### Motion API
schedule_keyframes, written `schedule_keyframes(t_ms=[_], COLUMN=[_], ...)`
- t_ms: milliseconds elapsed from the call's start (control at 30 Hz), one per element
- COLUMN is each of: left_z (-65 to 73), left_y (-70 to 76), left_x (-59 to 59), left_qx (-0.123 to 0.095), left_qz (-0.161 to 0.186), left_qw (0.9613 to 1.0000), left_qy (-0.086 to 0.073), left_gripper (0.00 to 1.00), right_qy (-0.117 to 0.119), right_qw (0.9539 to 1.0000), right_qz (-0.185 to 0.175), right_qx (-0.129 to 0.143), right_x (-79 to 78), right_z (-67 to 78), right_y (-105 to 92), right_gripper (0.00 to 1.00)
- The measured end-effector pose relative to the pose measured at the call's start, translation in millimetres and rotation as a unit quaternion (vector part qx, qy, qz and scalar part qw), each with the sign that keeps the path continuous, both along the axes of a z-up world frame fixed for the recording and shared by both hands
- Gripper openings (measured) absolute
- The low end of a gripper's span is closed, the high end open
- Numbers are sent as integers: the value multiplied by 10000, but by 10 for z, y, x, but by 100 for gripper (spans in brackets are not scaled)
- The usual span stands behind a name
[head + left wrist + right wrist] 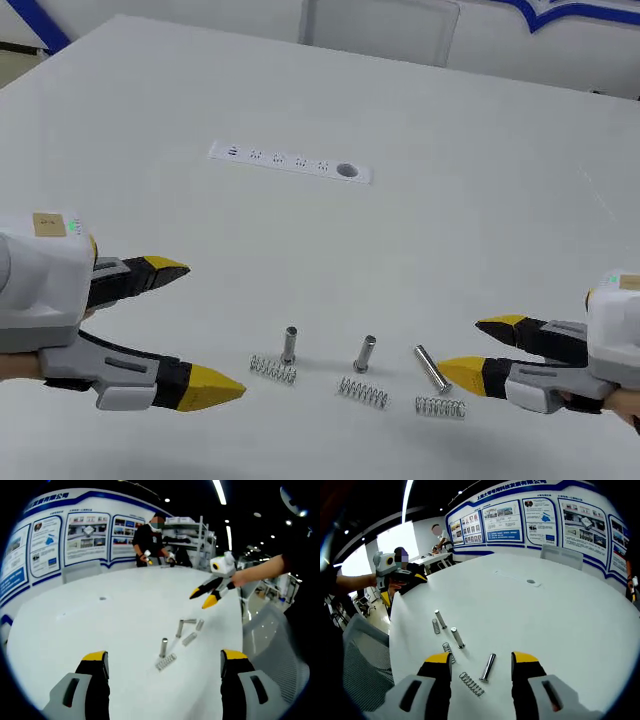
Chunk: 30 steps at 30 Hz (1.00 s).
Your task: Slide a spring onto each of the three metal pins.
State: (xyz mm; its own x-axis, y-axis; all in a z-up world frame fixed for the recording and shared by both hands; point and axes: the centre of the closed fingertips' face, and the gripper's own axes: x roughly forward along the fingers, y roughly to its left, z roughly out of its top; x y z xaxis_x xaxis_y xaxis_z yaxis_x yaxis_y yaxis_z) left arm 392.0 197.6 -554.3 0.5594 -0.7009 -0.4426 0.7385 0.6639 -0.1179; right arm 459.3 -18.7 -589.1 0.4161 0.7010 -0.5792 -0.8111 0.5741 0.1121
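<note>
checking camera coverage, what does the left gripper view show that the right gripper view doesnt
Left gripper view: the right hand-held gripper, open, and metal shelving at the back. Right gripper view: the left hand-held gripper, open, and a bright window. Both: the white table, wall posters, and three pins, two upright and one lying flat, each with a spring lying beside it.

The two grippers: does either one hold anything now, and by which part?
Nothing is held. The left gripper and the right gripper are both open and empty; the springs and pins are all on the table.
</note>
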Motion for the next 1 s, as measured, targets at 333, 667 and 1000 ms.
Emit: schedule_keyframes(t_ms=[333, 667, 1000], left_z=[-68, -112, -141], left_y=[55, 137, 140], left_x=[-35, -52, -71], left_qx=[-33, -115, -130], left_qz=[94, 265, 300], left_qw=[9999, 9995, 9993], left_qy=[81, 146, 201], left_gripper=[94, 93, 93], right_qy=[239, 454, 558], right_qw=[9994, 9963, 9940], right_qz=[-38, -308, -396], right_qx=[-227, -657, -853], right_x=[133, 254, 222], right_z=[-291, -576, -713], right_y=[202, 166, 186], right_gripper=[39, 30, 23])
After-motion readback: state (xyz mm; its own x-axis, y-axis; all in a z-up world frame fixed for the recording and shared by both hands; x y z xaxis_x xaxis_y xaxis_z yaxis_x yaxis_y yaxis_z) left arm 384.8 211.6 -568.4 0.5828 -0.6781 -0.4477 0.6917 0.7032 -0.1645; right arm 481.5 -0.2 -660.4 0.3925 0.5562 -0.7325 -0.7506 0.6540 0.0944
